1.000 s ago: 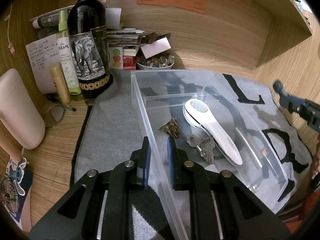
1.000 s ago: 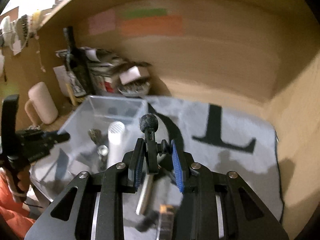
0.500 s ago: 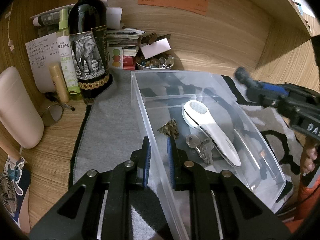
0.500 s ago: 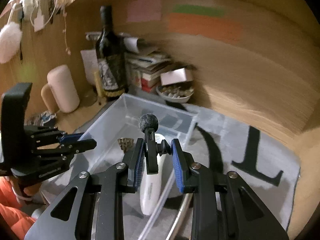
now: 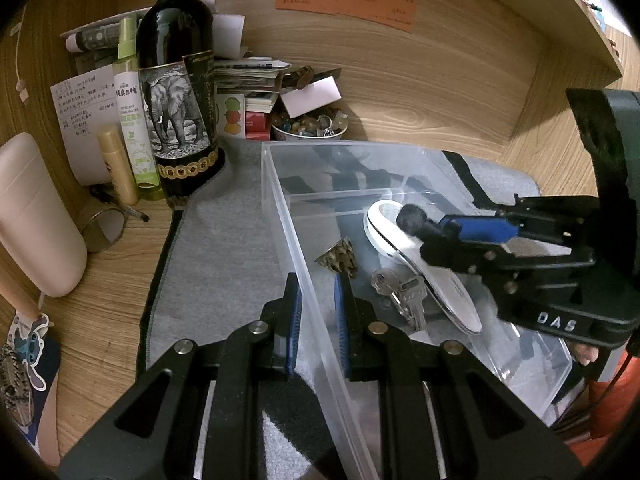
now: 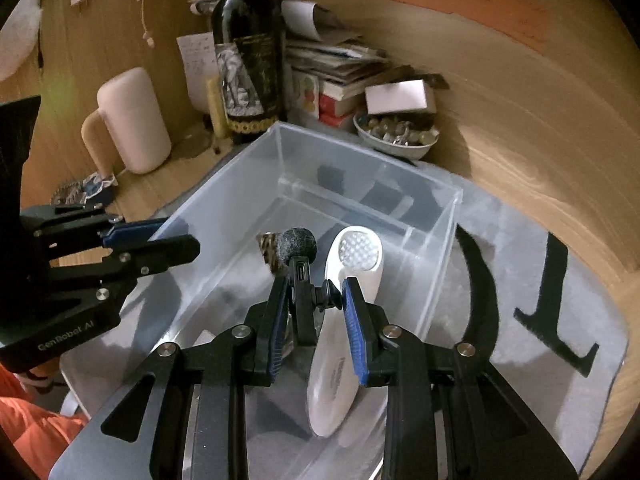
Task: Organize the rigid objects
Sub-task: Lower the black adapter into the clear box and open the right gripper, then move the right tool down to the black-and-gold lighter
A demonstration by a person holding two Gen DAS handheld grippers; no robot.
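Left wrist view: left gripper (image 5: 316,300) pinches the near long wall of the clear plastic bin (image 5: 280,208), one blue pad outside, one inside, jaws pressed onto the wall. Bin sits on a grey mat with black letters (image 5: 224,248) on a wooden desk (image 5: 100,304). Inside the bin: white handheld device (image 5: 448,292) lying flat, bunch of keys (image 5: 400,292) just beside it, small patterned cone shell (image 5: 338,258) near the left wall. Right gripper (image 5: 452,236) reaches in from the right, over the bin, clamped on a small black microphone with foam head (image 5: 412,218); mic head hangs above the white device's round end. Right wrist view: right gripper (image 6: 316,300) has both blue pads squeezed on the mic body (image 6: 302,276), foam ball sticking out forward past the fingertips, above the bin interior; cannot tell if it touches anything below. White device (image 6: 344,320) directly under and beside the jaws, shell (image 6: 270,250) partly behind the foam head. Left gripper (image 6: 160,240) seen at left on the bin rim (image 6: 360,164). Behind the bin: dark wine bottle with elephant label (image 5: 176,92), green spray bottle (image 5: 132,120), bowl of small stones (image 5: 308,126), stack of books and papers (image 5: 248,80), pale pink mug (image 5: 36,216). Orange sleeve (image 6: 32,428) at lower left.
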